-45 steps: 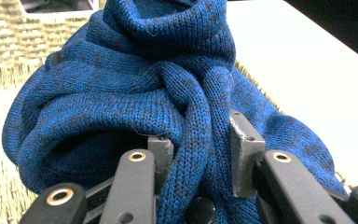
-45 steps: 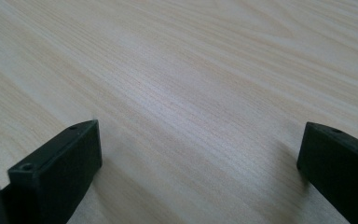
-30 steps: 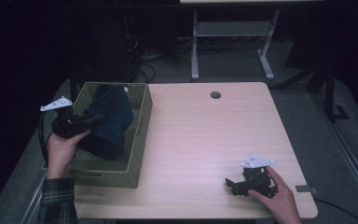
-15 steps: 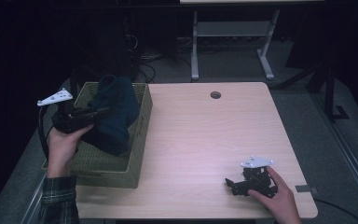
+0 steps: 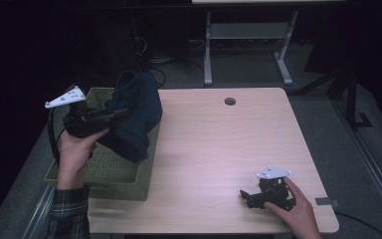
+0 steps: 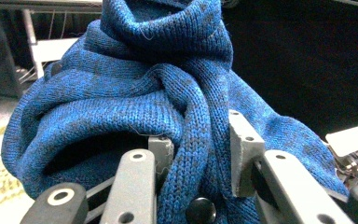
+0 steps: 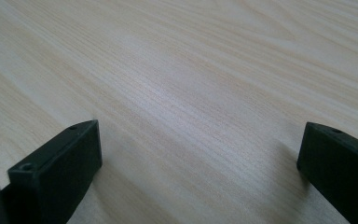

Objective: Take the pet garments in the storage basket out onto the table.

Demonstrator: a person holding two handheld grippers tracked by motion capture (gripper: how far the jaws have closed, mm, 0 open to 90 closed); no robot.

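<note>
A dark blue knitted garment [image 5: 135, 115] hangs bunched above the woven basket [image 5: 110, 172] at the table's left edge. My left gripper [image 5: 122, 113] is shut on a fold of it and holds it up over the basket's right rim. In the left gripper view the blue knit [image 6: 135, 93] fills the space ahead, with a fold pinched between the two pads [image 6: 242, 149]. My right gripper [image 5: 246, 195] rests on the table near the front right corner, held by a hand. Its jaws stand wide apart over bare wood [image 7: 196, 93] with nothing between them.
The light wooden table [image 5: 229, 144] has a round cable hole [image 5: 230, 101] near its far edge. A metal stand [image 5: 248, 40] rises on the floor behind the table. The floor around is dark.
My left gripper has lifted the blue garment up out of the basket and carried it to the right. The right gripper has stayed where it was.
</note>
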